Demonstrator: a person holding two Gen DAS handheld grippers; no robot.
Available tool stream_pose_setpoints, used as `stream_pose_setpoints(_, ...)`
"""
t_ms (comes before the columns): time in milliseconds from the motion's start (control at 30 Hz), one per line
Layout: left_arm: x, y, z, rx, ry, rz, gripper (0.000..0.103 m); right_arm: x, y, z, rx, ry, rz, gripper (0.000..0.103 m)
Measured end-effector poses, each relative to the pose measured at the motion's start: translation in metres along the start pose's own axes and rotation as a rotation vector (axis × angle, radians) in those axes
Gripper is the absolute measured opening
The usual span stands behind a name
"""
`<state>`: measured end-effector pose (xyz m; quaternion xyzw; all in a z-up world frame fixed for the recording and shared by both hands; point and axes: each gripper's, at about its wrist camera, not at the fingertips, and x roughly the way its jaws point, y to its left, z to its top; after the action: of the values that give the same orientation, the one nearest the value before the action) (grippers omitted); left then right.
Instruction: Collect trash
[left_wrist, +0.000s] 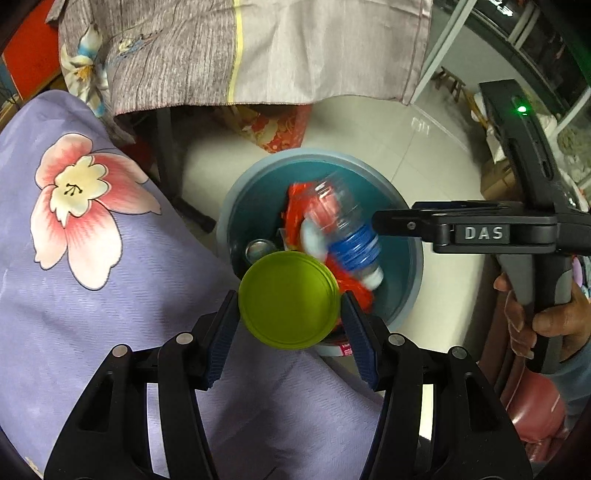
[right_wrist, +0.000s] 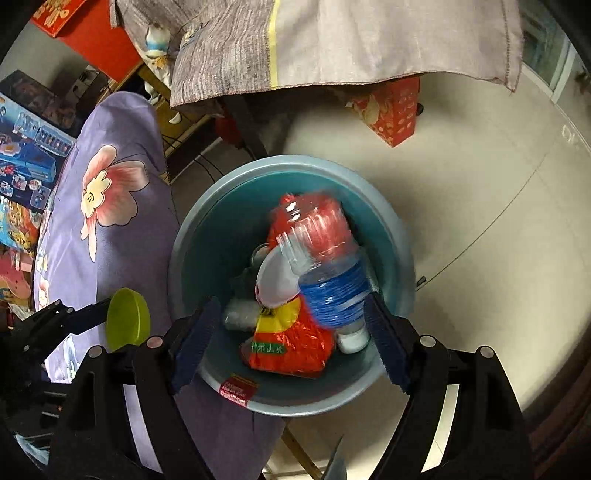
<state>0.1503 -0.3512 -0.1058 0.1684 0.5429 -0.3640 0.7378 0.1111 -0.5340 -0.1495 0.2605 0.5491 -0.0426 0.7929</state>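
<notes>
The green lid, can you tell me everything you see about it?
The green lid is round, lime-coloured and looks like smooth plastic, with a raised ring near its edge. The left tool grips it by its rim, one blue pad on each side. It hangs tilted between the purple flowered cloth and the blue bin.

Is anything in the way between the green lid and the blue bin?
Nothing visible blocks it. The green lid, held in the left tongs, hangs by the blue bin's near rim. Its mouth is open, though a plastic bottle is blurred over it.
</notes>
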Motion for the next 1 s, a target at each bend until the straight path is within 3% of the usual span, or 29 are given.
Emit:
stream_pose_setpoints(700, 0.020, -0.039, 0.017, 0.059, 0.015, -0.028, 0.058, -0.032, -0.022, -0.023, 0.055, -0.005, -0.037, 0.080)
stream_pose_setpoints(800, 0.019, -0.039, 0.018, 0.055, 0.019, -0.025, 0.065, -0.035, -0.021, -0.022, 0.058, -0.008, -0.045, 0.082)
stream_pose_setpoints(867, 0.015, -0.040, 0.018, 0.056, 0.001, -0.002, 0.090, -0.035, -0.020, -0.022, 0.059, -0.006, -0.049, 0.083)
stream_pose_setpoints(1000, 0.006, -0.039, 0.016, 0.065, -0.031, 0.031, 0.093, -0.037, -0.015, -0.023, 0.047, 0.000, -0.058, 0.083)
